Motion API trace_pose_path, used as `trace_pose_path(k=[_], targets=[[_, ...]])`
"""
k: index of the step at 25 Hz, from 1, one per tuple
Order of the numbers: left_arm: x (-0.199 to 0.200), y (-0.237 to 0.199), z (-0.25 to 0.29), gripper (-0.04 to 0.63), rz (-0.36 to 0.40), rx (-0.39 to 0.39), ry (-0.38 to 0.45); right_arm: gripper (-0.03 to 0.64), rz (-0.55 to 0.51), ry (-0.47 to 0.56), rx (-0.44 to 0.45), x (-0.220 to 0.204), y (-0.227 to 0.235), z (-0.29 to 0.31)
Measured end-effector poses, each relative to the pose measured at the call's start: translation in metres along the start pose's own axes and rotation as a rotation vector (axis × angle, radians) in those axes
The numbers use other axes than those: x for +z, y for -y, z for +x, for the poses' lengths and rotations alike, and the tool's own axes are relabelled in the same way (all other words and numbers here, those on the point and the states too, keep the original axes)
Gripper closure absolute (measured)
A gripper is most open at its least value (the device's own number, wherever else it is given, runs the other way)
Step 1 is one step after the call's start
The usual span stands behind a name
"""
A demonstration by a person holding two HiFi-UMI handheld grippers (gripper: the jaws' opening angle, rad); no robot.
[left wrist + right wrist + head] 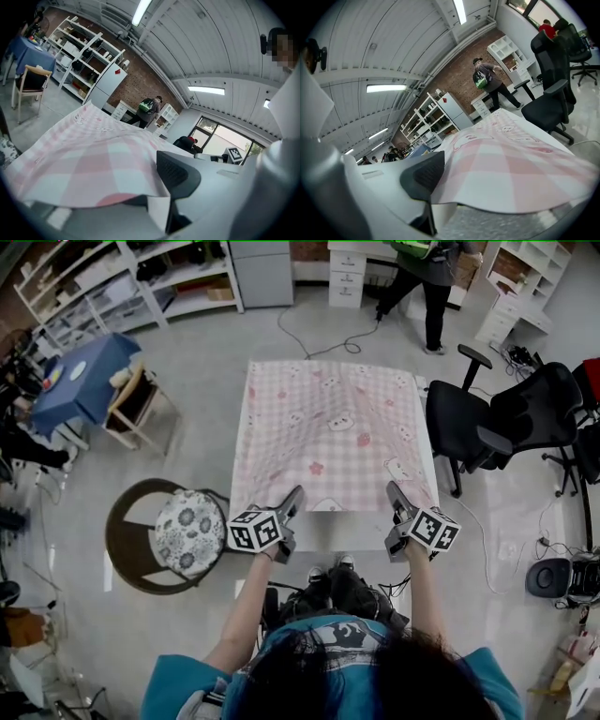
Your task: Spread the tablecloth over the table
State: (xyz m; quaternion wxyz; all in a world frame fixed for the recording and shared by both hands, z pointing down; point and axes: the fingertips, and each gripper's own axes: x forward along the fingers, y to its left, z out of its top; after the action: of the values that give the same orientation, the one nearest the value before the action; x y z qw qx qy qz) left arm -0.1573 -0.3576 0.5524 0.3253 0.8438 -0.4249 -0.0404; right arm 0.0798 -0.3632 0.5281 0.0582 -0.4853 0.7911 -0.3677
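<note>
Tablecloth (pixel 333 427) lies over the table (pixel 342 529), near edge clamped by left gripper (pixel 293 495) and right gripper (pixel 395 491). Both should lower evenly, keeping the edge taut and square, before releasing.

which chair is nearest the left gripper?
The round brown chair with the floral cushion, just beside the left gripper; the wooden chair and black office chairs stand farther away.

floral-cushion chair (pixel 187 532) at left; black office chairs (pixel 530 411) at right; blue-covered table (pixel 86 374) far left; person (pixel 432 285) standing beyond
</note>
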Motion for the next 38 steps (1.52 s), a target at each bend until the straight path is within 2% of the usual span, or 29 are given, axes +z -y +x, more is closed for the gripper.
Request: trace_pose_path(k=[8, 15, 22, 27, 32, 35, 38], targets=[[-0.039, -0.014, -0.013, 0.517, -0.057, 0.036, -0.058, 0.545, 0.126, -0.053, -0.029, -0.047, 0.017, -0.011], [-0.074, -0.018, -0.017, 0.517, -0.12, 0.074, -0.076, 0.546, 0.18, -0.087, -0.044, -0.069, 0.033, -0.022], [-0.109, -0.023, -0.036, 0.515, -0.164, 0.136, -0.125, 0.548, 0.277, -0.128, -0.052, -0.11, 0.046, -0.036], [-0.133, -0.026, -0.043, 0.512, -0.151, 0.17, -0.179, 0.548, 0.323, -0.134, -0.054, -0.135, 0.058, -0.045], [-0.15, -0.03, -0.041, 0.517, -0.06, 0.229, -0.255, 0.548, 0.316, -0.153, -0.059, -0.152, 0.07, -0.048], [-0.157, -0.034, -0.037, 0.517, -0.083, 0.248, -0.254, 0.548, 0.301, -0.153, -0.065, -0.153, 0.075, -0.046], [-0.17, -0.037, -0.039, 0.517, -0.139, 0.255, -0.244, 0.546, 0.309, -0.167, -0.085, -0.161, 0.084, -0.047]])
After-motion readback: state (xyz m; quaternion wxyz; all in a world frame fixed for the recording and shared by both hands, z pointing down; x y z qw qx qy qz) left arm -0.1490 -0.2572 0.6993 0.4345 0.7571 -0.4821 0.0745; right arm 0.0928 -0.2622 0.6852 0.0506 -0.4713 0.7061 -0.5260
